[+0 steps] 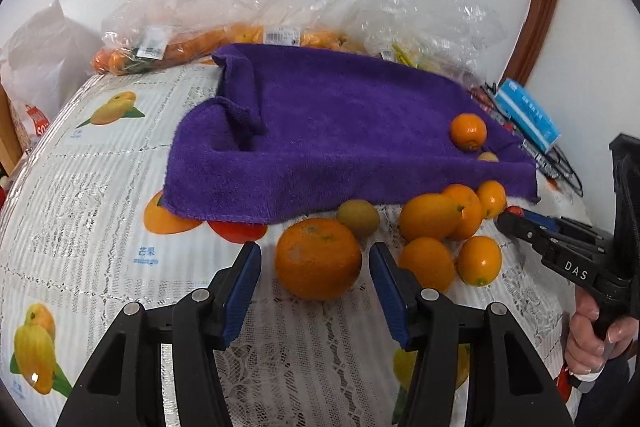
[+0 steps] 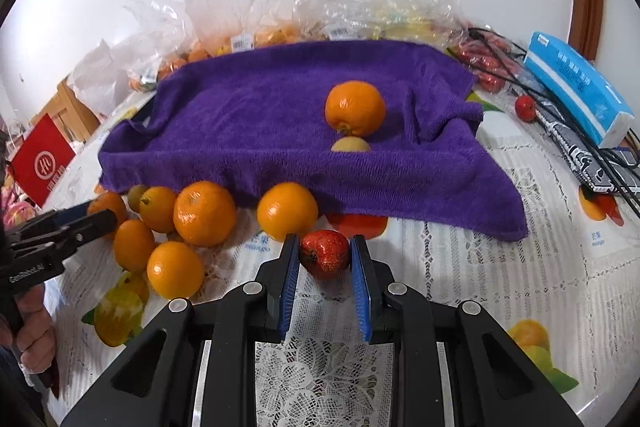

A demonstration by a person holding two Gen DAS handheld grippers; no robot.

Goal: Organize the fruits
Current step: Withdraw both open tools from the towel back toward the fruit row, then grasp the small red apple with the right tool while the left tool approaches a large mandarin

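While the right gripper (image 2: 325,254) is closed on a small red fruit (image 2: 324,254) just above the lace-covered surface (image 2: 460,267), its blue jaws pressing the fruit from both sides, the left gripper (image 1: 316,259) stands part open around a large orange (image 1: 318,259) — the jaws flank it with a gap on each side, not touching. That orange sits on the surface just in front of a purple towel (image 1: 320,131), whose near edge hangs over the front of a raised, tray-like shape. On the towel lie one orange (image 2: 355,109) and, touching it in front, a small yellowish fruit (image 2: 351,145). A cluster of small oranges (image 1: 452,231) lies on the surface beside the large one — between the two grippers. Behind the towel, clear plastic bags (image 1: 248,19) hold more fruit, and a blue tissue pack (image 2: 576,95) lies at the right.
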